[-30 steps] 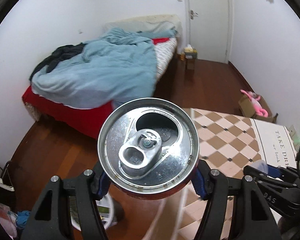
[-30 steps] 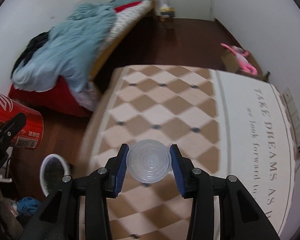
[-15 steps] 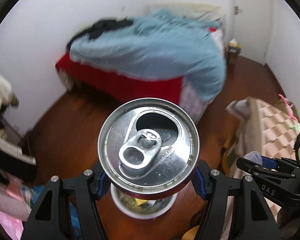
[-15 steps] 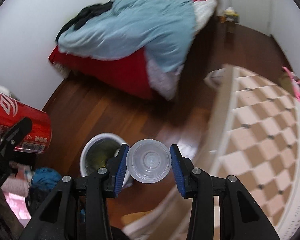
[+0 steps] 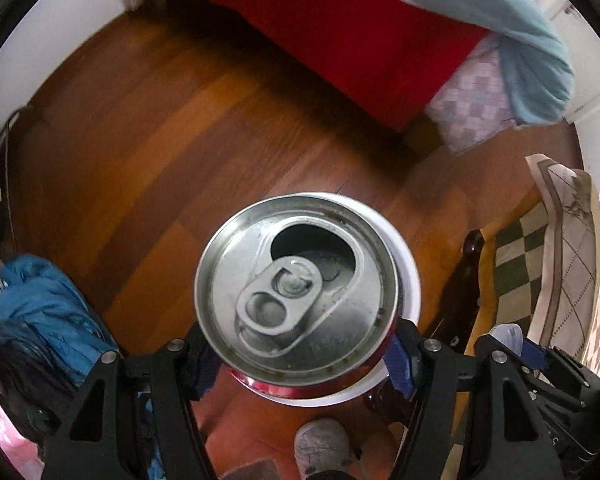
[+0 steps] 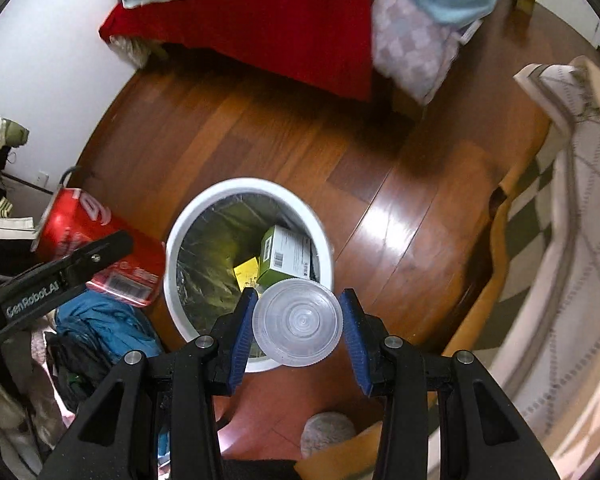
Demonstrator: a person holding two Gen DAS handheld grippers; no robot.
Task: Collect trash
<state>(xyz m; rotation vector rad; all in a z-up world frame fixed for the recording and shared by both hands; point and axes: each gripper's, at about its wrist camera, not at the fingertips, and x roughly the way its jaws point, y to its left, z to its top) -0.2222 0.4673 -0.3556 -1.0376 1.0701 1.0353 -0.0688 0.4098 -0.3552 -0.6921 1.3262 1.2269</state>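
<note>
My left gripper point(image 5: 300, 354) points down over the white bin point(image 5: 411, 280), whose rim shows behind the can. A red soda can point(image 5: 296, 288) with an open silver top sits between its pads, still touched by them as the jaws are opening. In the right wrist view the same can point(image 6: 80, 228) hangs just left of the bin point(image 6: 172, 248). My right gripper point(image 6: 298, 322) is shut on a clear plastic cup point(image 6: 298, 322) above the bin's near edge. A green box point(image 6: 286, 254) and a yellow scrap point(image 6: 246, 270) lie in the lined bin.
The bed with its red sheet point(image 6: 284, 28) and blue duvet point(image 5: 512, 20) fills the far side. A heap of blue clothes point(image 6: 104, 328) lies left of the bin. A chequered rug point(image 6: 572, 240) lies to the right. A grey slipper point(image 5: 320, 446) is near the bottom edge.
Both grippers swung away from the rug and bed and tipped down over the white bin. The can and the cup came along between their pads.
</note>
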